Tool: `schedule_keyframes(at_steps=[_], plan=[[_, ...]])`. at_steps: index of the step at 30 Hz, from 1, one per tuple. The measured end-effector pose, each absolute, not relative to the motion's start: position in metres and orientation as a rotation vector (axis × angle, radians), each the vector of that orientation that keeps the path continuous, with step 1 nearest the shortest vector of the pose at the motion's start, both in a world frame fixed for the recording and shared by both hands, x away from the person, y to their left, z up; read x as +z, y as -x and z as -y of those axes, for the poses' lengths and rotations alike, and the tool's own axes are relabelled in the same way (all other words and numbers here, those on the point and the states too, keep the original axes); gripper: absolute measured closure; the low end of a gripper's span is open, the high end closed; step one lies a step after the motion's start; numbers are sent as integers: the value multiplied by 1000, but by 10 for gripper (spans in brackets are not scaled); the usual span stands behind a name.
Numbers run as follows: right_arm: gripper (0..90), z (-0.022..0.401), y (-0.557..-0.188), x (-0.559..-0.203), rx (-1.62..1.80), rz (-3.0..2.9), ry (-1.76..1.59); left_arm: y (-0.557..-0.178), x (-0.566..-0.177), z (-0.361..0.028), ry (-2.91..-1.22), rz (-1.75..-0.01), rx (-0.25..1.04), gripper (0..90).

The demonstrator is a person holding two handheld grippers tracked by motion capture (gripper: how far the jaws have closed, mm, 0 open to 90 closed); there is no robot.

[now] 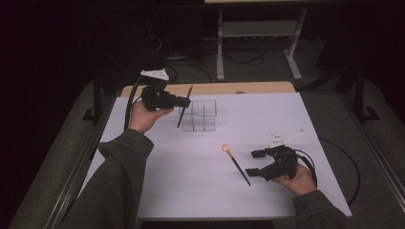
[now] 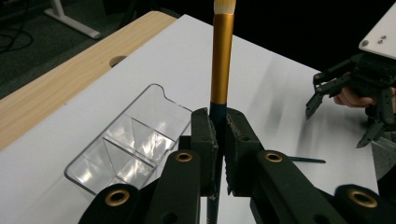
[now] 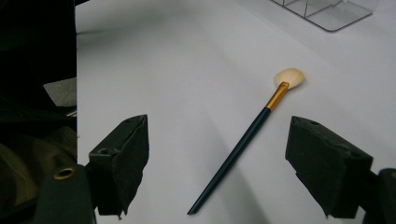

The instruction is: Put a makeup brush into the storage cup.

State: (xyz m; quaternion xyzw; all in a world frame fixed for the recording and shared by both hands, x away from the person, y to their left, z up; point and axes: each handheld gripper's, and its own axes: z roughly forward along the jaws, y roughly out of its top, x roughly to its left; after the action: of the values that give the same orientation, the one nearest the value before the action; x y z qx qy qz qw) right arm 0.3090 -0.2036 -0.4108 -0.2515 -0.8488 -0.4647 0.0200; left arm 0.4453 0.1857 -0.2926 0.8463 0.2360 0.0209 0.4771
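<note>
- Left gripper (image 1: 184,101) clamped on a makeup brush (image 1: 184,107), handle pinched between the pads, held just above the near-left corner of the clear organizer (image 1: 199,116).
- Held brush tilted in high view, gold ferrule up; bristle tip cut off at top edge in left gripper view (image 2: 224,4), lower handle end hidden behind the jaws.
- Whether brush tip touches the organizer: cannot tell, too dark and small from above.
- Organizer clear, dividers visible, compartment count hard to read; far corner only in right gripper view (image 3: 327,11), rest cut off.
- Right gripper (image 1: 256,163) spread wide, nothing between pads, low over the white table (image 1: 191,181).
- Second brush (image 3: 247,137) flat on table, well apart from organizer, pale bristles pointing toward it, dark handle tip near the right gripper's open jaws, not touching.
- Second brush mostly hidden behind the left jaws in left gripper view, only a sliver of handle (image 2: 306,160) showing.
- Left hand (image 1: 143,116) and sleeve partly in shadow; right hand (image 1: 298,180) mostly covered by the gripper body.
- Room beyond table dark, details unreadable.
</note>
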Motion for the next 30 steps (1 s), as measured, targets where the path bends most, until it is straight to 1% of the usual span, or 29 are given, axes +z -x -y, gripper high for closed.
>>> schedule_keyframes(at_steps=[11, 30], plan=[[192, 202, -308, -411, -1444, 2641, 773, -461, -294, -181, -2062, -596, 51, 834], [188, 205, -310, -412, -1463, 2643, 781, -485, -275, -169, -2055, -597, 83, 834]])
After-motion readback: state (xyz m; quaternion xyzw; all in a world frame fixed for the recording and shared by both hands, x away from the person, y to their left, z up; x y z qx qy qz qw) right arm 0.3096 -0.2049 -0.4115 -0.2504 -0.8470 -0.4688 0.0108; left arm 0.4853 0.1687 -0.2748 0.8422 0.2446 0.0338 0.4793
